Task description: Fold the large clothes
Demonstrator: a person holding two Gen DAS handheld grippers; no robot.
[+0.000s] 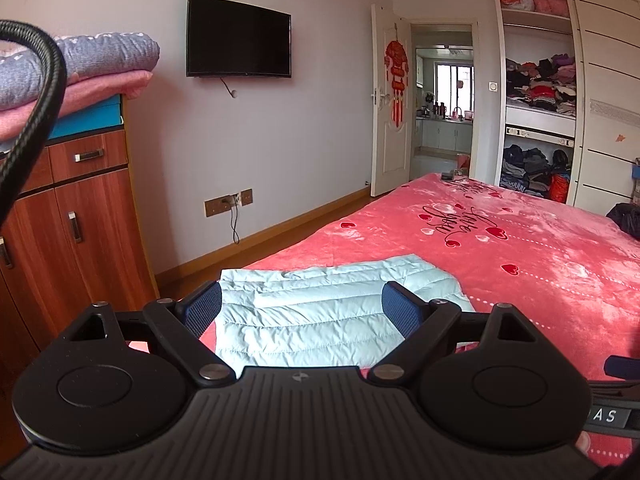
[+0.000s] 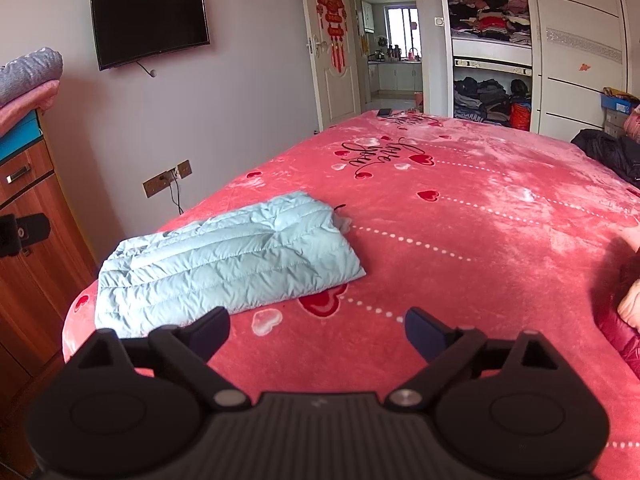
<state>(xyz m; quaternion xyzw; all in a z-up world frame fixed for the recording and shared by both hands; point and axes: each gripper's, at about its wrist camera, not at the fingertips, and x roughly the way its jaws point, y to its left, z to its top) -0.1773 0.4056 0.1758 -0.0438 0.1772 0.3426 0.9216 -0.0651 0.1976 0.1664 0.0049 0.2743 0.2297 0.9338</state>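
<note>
A light blue quilted down jacket (image 1: 320,312) lies folded into a flat rectangle near the left edge of the pink bed cover (image 1: 520,264). In the right wrist view the same jacket (image 2: 228,264) sits ahead and to the left. My left gripper (image 1: 302,308) hovers over the jacket, open, its blue pads apart with nothing pressed between them. My right gripper (image 2: 318,334) is open above the bare bed cover (image 2: 460,216), to the right of the jacket and clear of it.
A wooden cabinet (image 1: 76,220) with stacked blankets (image 1: 80,68) stands left of the bed. Dark clothing (image 2: 612,156) lies at the bed's right side, and a red padded garment (image 2: 624,340) shows at the right edge. A phone (image 2: 385,112) rests at the far end. An open wardrobe (image 2: 490,60) stands behind.
</note>
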